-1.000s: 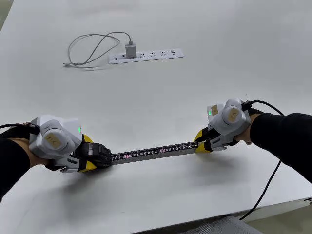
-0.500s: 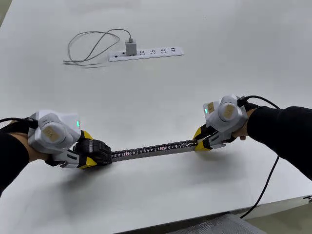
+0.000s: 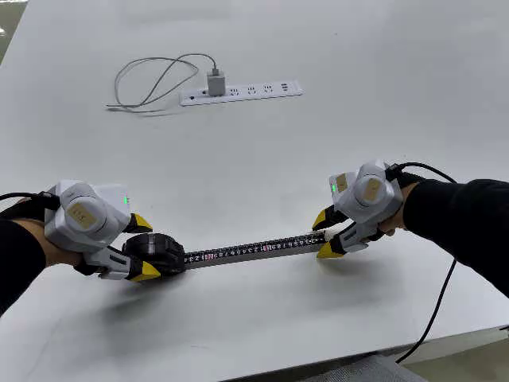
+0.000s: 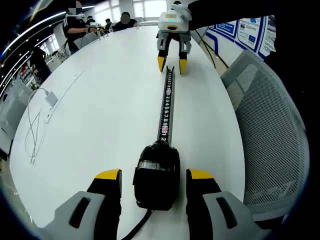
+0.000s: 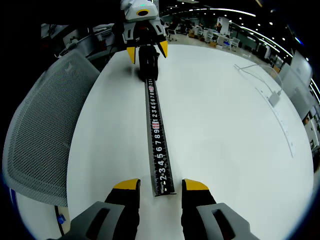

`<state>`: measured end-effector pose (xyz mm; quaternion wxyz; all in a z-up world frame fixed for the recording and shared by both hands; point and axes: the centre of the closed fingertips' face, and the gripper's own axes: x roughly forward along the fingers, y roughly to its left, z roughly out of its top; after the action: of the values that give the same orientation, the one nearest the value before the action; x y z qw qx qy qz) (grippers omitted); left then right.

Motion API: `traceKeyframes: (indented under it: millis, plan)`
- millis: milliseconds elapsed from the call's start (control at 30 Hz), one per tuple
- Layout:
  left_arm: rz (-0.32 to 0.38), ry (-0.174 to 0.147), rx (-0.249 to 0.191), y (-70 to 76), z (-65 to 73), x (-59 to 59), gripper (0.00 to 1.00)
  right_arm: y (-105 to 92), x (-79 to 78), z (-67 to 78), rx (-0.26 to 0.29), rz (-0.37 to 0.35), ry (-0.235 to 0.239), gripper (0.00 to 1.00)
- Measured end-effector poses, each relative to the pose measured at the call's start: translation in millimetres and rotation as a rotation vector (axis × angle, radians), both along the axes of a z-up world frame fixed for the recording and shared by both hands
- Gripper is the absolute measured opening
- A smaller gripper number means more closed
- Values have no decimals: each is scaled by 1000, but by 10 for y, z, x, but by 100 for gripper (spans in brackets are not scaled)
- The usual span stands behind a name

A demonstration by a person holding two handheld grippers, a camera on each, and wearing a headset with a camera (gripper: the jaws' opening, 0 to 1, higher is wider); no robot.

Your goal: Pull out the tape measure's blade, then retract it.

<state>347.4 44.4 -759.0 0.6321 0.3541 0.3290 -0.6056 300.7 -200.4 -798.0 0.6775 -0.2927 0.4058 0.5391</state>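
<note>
Just released at both ends.
Left gripper [image 3: 145, 247] spread astride tape measure case [image 4: 156, 175], right gripper [image 5: 160, 186] spread astride blade [image 5: 155, 130] tip; pull-out done, retraction next.

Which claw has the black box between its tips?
The left gripper: the black case sits between its jaws. The right gripper flanks the blade end.

Bright even light, soft shadows, fisheye-warped edges

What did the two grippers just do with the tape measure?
Both let go. The left gripper opened its jaws off the black case, and the right gripper opened off the end of the blade. The blade still lies pulled out on the table, and the power strip has not moved.
</note>
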Motion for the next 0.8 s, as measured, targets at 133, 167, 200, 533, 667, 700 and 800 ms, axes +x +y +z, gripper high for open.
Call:
traceKeyframes:
  millis: [133,167,200,533,667,700,800]
  plan:
    - [14,18,-9,2,23,-7,52,-16,-3,15,-2,3,-2,31]
    - [17,23,-9,3,24,-12,53,-28,-4,14,-6,0,0,32]
    - [18,25,-8,4,23,-15,54,-42,-6,14,-9,-3,1,33]
    - [45,28,-25,21,49,-14,70,-133,-12,32,-25,-33,-5,36]
    - [54,29,-20,42,45,-13,77,-152,-52,34,-20,-61,16,38]
    - [55,29,-20,46,46,-11,78,-166,-51,31,-25,-67,13,41]
    - [64,36,-24,59,55,-9,80,-188,-50,38,-23,-76,10,45]
